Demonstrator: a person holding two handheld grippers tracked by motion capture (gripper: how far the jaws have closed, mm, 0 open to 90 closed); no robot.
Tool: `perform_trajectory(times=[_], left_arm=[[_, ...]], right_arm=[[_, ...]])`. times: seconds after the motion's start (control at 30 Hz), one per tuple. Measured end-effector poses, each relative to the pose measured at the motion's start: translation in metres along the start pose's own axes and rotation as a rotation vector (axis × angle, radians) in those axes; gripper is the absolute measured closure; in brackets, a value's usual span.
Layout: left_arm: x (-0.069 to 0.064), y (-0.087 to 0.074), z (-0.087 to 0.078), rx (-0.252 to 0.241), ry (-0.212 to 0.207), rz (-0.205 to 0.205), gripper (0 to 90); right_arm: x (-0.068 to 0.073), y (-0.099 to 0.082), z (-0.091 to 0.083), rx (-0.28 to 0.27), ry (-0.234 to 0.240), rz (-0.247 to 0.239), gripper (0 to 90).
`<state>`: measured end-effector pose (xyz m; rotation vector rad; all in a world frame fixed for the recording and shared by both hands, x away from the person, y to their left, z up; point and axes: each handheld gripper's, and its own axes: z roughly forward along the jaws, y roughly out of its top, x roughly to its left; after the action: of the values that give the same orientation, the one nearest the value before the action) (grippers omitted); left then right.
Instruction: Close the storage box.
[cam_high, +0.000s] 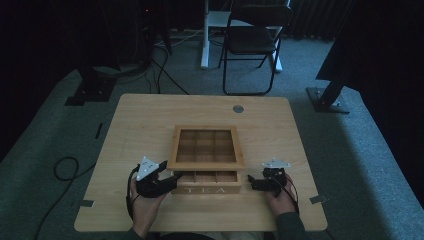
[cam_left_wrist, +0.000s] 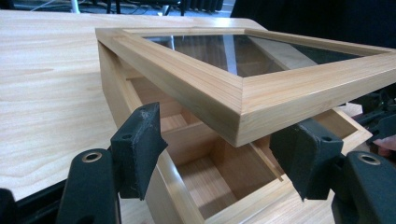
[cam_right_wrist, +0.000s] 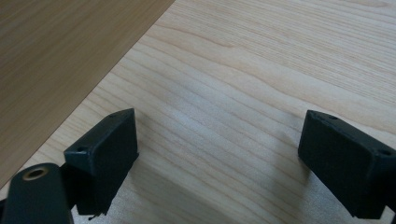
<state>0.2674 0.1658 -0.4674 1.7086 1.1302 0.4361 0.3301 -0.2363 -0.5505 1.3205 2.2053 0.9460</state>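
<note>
A wooden tea box (cam_high: 206, 190) marked TEA stands at the table's near middle. Its glass-paned lid (cam_high: 206, 162) is tilted up at the front, so the front compartments show beneath it. My left gripper (cam_high: 172, 181) is at the box's front left corner. In the left gripper view its jaws (cam_left_wrist: 219, 158) stand apart on either side of the lid's raised corner (cam_left_wrist: 243, 112), and the pads do not press on it. My right gripper (cam_high: 251, 182) hovers open just right of the box, with bare table (cam_right_wrist: 233, 70) between its jaws (cam_right_wrist: 219, 158) and the box's darker wood (cam_right_wrist: 46, 46) beside it.
The light wooden table (cam_high: 140, 125) has a round metal grommet (cam_high: 238, 108) near its far edge. Beyond it on the carpet stand a folding chair (cam_high: 252, 45) and dark stand feet. A cable loop (cam_high: 65, 167) lies on the floor to the left.
</note>
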Motion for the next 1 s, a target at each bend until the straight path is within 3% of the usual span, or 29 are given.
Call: perform_trajectory(times=[1.0], left_arm=[[-0.003, -0.027, 0.010, 0.095, 0.020, 0.006, 33.5]], right_arm=[[0.001, 0.000, 0.000, 0.002, 0.008, -0.006, 11.5]])
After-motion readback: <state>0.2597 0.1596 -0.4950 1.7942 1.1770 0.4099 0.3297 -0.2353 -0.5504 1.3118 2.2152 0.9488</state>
